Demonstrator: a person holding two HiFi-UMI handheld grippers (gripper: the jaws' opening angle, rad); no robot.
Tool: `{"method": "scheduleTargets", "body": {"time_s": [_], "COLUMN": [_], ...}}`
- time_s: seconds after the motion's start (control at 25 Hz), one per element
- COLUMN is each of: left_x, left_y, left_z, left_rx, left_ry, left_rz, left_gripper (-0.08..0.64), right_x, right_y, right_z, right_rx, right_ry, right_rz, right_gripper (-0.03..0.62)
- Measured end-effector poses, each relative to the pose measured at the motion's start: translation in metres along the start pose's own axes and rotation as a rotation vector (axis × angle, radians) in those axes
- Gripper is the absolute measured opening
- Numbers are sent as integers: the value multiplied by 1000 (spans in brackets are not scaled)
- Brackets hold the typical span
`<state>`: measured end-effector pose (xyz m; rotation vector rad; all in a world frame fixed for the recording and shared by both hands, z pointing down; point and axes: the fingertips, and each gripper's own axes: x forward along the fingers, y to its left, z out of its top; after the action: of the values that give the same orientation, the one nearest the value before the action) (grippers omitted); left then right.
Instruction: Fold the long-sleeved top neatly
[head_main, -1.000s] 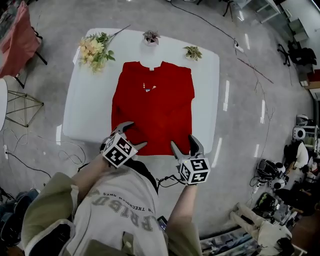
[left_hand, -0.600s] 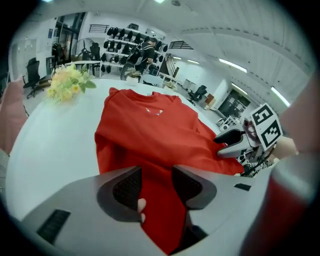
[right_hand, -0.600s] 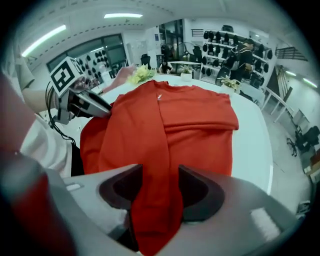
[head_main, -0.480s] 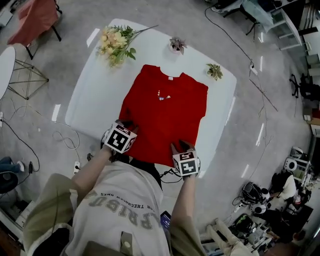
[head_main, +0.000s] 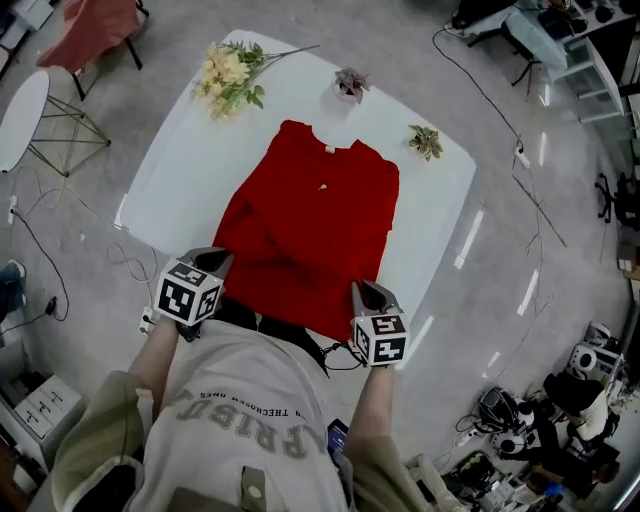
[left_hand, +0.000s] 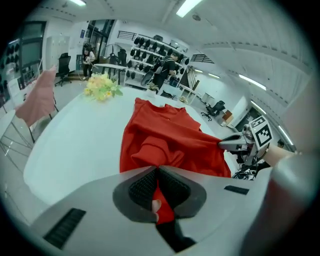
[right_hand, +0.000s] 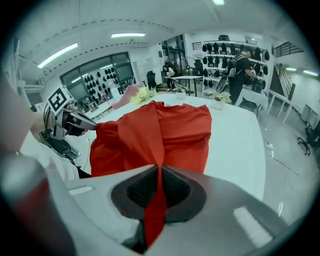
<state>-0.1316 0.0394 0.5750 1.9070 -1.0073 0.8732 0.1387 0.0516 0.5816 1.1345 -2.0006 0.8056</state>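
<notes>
- Closed since a second ago, from spread: left gripper (head_main: 217, 258) and right gripper (head_main: 362, 291), each pinching the red long-sleeved top's (head_main: 310, 215) near hem.
- Rumpled there, on white table (head_main: 180, 170).

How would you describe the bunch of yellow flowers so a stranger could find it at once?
Find the white rounded table bearing the red long-sleeved top. At its far left corner lies the bunch of pale yellow flowers. Unlike the small potted plant beside it and the second potted plant farther right, it is bigger, unpotted, lying flat with long green stems.
</notes>
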Motion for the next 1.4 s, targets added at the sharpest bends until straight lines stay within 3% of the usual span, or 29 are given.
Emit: {"method": "scheduleTargets", "body": {"time_s": [0.2,0.28,0.4,0.52,0.64,0.8,1.2,1.4], "left_x": [11,12,3,-14,-23,-21,-6,4], "left_y": [5,4,3,13,24,19,-3,-4], "left_z": [-37,-41,-47,-63,-94,-123,-169,-180], "left_rx": [-113,-153,-186,-212,-219,-121,190,253], "left_ry": [49,39,7,-27,6,57,118,102], "left_rz": [102,125,127,155,162,155,33,-11], "left_gripper": [23,30,206,272,302,311,314,314], "right_x": [19,23,20,3,-16,-36,-76,-72], "right_y": [-17,-16,-13,-19,-23,-15,58,74], "right_z": [-16,-15,-13,-10,-15,-38,-97,-142], "right_rx": [-43,-79,-99,-86,-57,-30,88,226], "right_ry": [43,52,46,-5,-36,-40,-63,-60], "right_rz": [8,41,113,140,143,124,30,-23], "right_gripper": [22,61,228,235,236,235,236,236]}}
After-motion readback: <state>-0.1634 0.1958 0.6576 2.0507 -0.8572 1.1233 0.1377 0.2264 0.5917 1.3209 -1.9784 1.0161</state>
